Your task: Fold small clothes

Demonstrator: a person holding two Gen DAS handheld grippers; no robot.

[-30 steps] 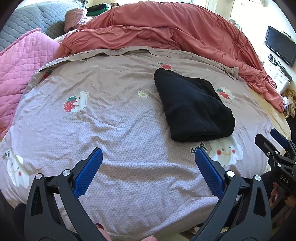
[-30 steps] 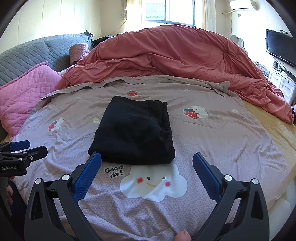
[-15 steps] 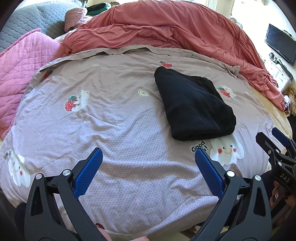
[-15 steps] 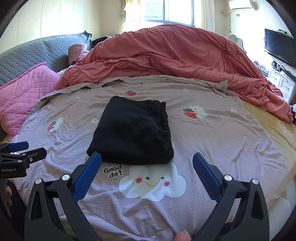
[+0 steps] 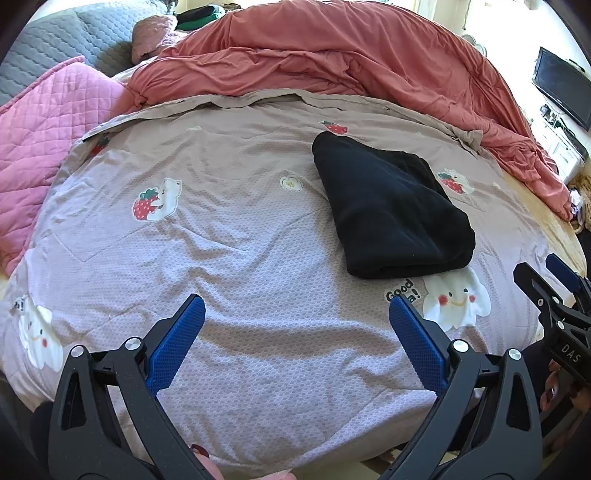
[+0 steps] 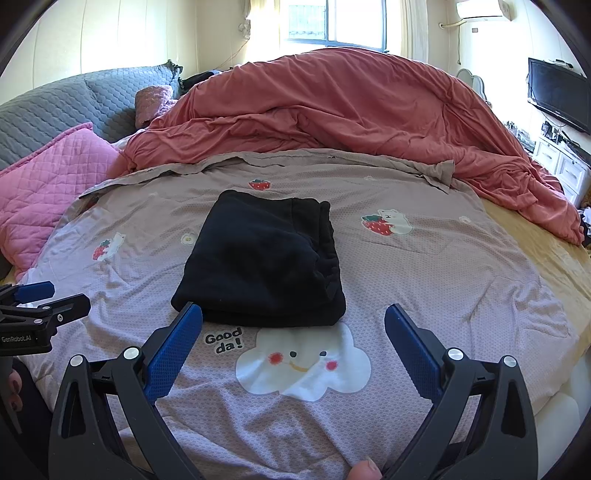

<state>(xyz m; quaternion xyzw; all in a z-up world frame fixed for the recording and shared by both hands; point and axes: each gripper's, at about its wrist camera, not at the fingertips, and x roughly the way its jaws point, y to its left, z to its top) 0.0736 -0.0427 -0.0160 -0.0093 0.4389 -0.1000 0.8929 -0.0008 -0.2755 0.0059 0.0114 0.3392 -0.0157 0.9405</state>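
The black fleece garment [image 6: 260,258] lies folded at frame centre; left tongs [image 5: 295,334] and right tongs [image 6: 293,338] are released, holding nothing.

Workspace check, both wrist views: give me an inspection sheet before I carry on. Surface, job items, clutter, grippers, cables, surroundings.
Surface: mauve printed bedsheet, lightly wrinkled, with cloud and strawberry prints.
Job's things: one black garment, folded into a compact rectangle, lying flat on the sheet just beyond the cloud print.
Clutter: bunched red duvet across the far side; pink quilted pillow at far left.
Grippers: left gripper open, empty, above bare sheet; right gripper open, empty, just short of the garment's near edge.
Cables: nothing seen on the bed.
Surroundings: grey headboard, window, wall television, white cabinet.
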